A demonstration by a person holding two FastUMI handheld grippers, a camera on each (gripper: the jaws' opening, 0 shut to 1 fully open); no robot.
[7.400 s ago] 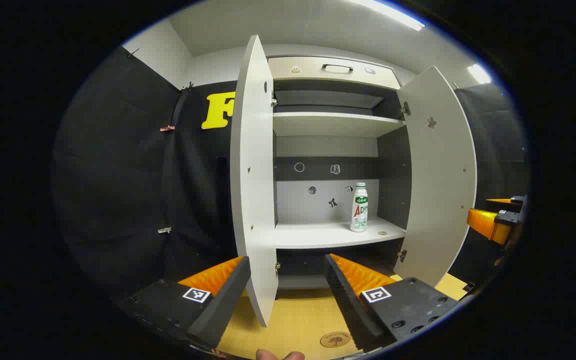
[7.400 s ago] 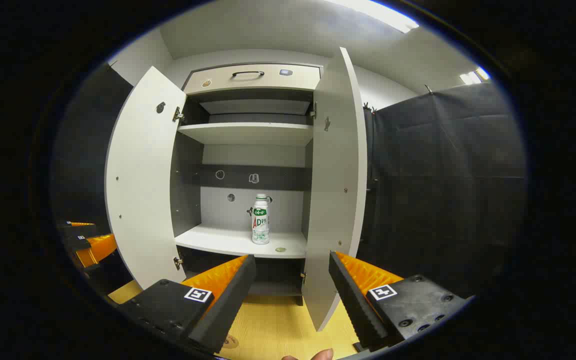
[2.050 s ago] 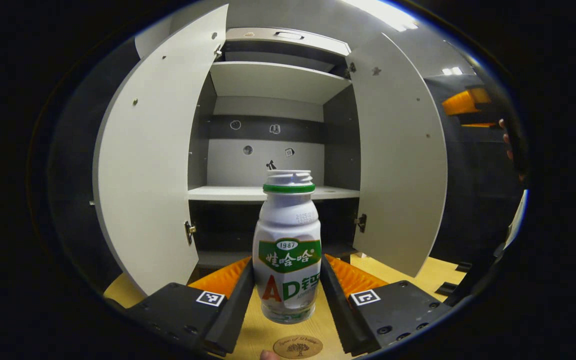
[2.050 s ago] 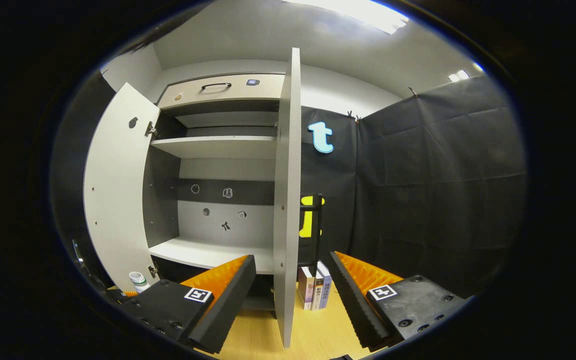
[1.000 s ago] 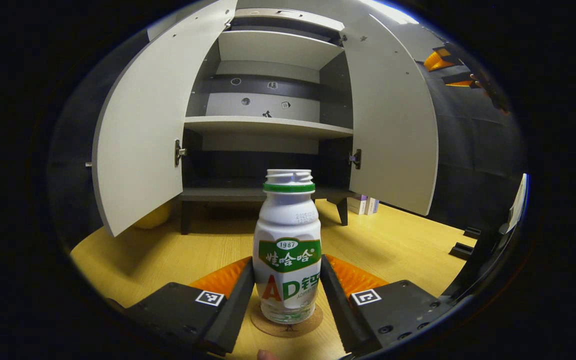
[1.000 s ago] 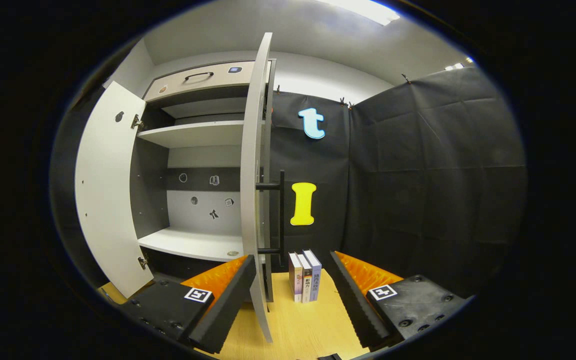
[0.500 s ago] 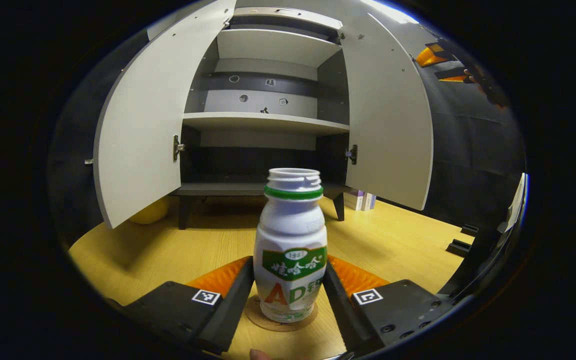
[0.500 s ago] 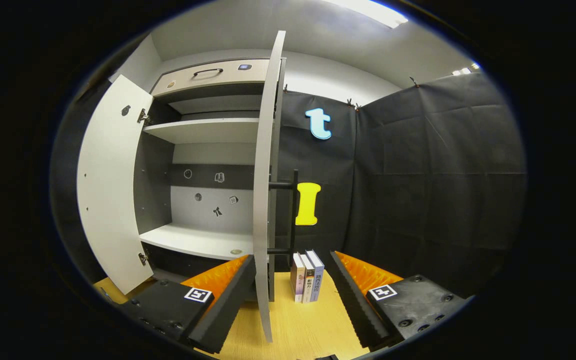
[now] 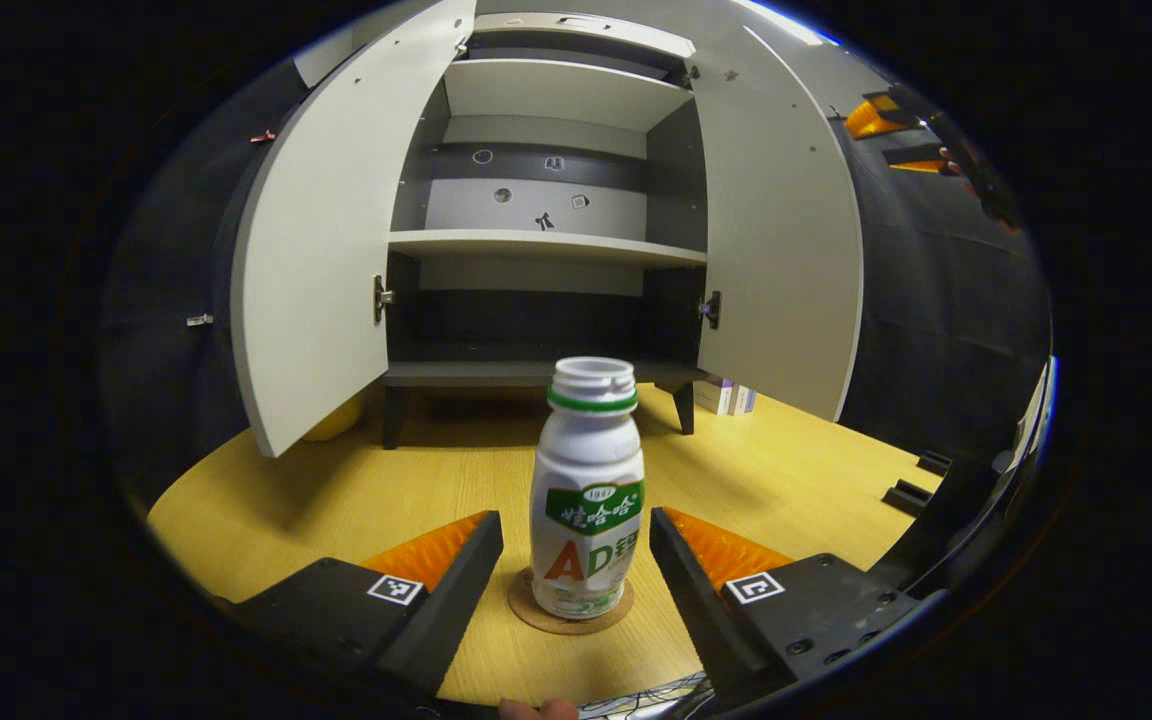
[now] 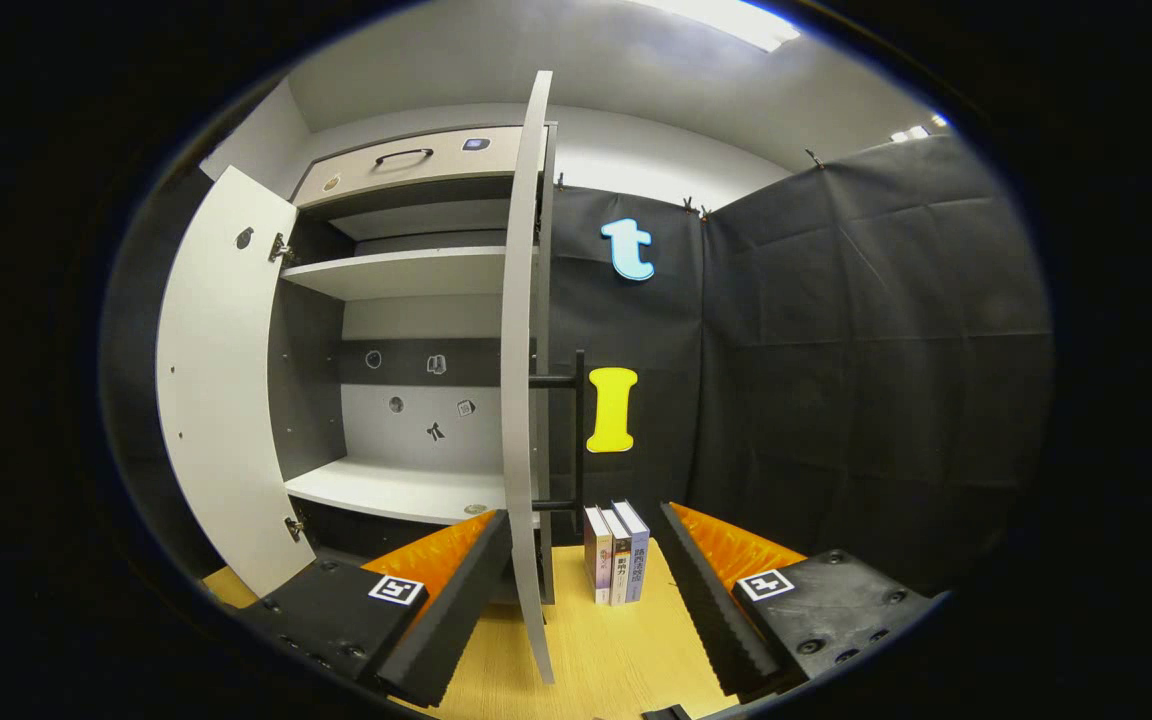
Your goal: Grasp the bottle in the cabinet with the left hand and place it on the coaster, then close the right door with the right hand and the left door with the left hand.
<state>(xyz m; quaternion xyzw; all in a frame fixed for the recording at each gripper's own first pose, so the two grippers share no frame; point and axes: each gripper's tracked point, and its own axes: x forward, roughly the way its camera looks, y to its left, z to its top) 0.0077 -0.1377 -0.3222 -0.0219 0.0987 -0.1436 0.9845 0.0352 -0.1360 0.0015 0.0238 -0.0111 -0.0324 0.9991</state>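
In the left gripper view the white bottle (image 9: 586, 480) with a green label stands upright on the round cork coaster (image 9: 569, 610) on the wooden table. My left gripper (image 9: 576, 522) is open, one finger on each side of the bottle and apart from it. Behind stands the cabinet, its left door (image 9: 321, 260) and right door (image 9: 781, 250) both swung open. The right gripper (image 9: 886, 115) shows far off at the upper right, held by a hand. In the right gripper view my right gripper (image 10: 586, 515) is open, and the right door (image 10: 521, 400) stands edge-on just ahead of it.
A black bar handle (image 10: 577, 430) sits on the right door's outer face. Three books (image 10: 616, 553) stand on the table (image 10: 596, 650) past that door. The cabinet's lower shelf (image 10: 386, 490) is bare. Black cloth walls close in on the right.
My left gripper has opened and let go of the bottle, which now stands on the coaster, and drawn back a little. The right gripper has barely shifted at the right door's edge.
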